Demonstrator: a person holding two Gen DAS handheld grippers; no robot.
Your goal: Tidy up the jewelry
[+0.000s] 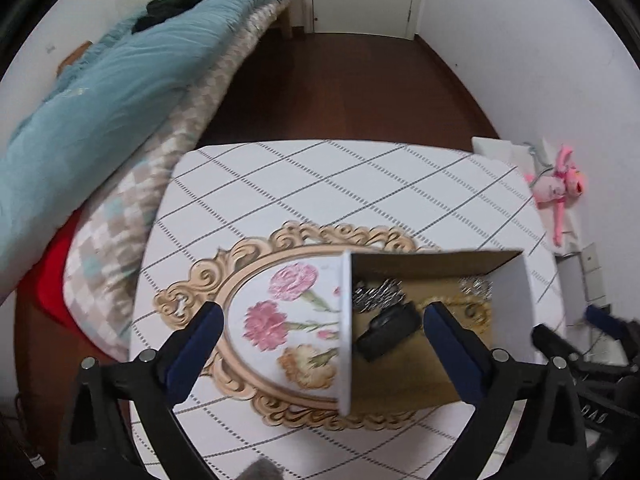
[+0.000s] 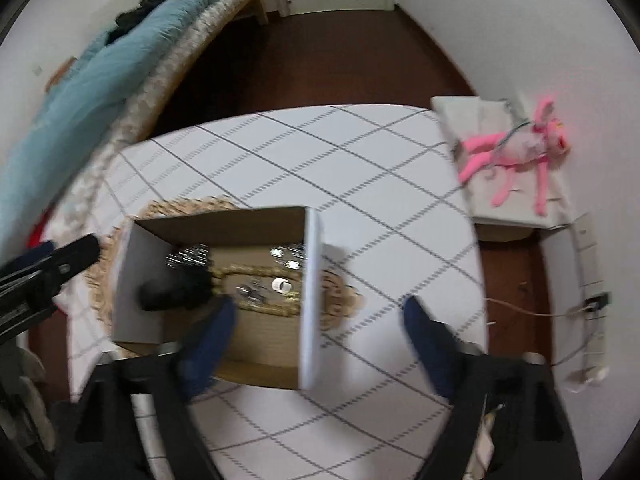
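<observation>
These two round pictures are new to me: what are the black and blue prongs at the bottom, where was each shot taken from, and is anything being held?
Each picture comes from a fisheye camera on hand-held tongs, looking along their two blue-padded fingers. The left tongs and right tongs both stand open, holding nothing. Below them a table with a checked cloth carries an ornate framed flower tray and, on it, an open cardboard box. In the box lie silver jewelry pieces, a gold-framed tray and a dark object, too blurred to name.

Beyond my table I see a bed (image 1: 224,92) with a teal duvet (image 1: 108,92) and dark clothes (image 1: 180,0), and a pink plush toy (image 2: 516,152) by the white wall (image 1: 520,40).
</observation>
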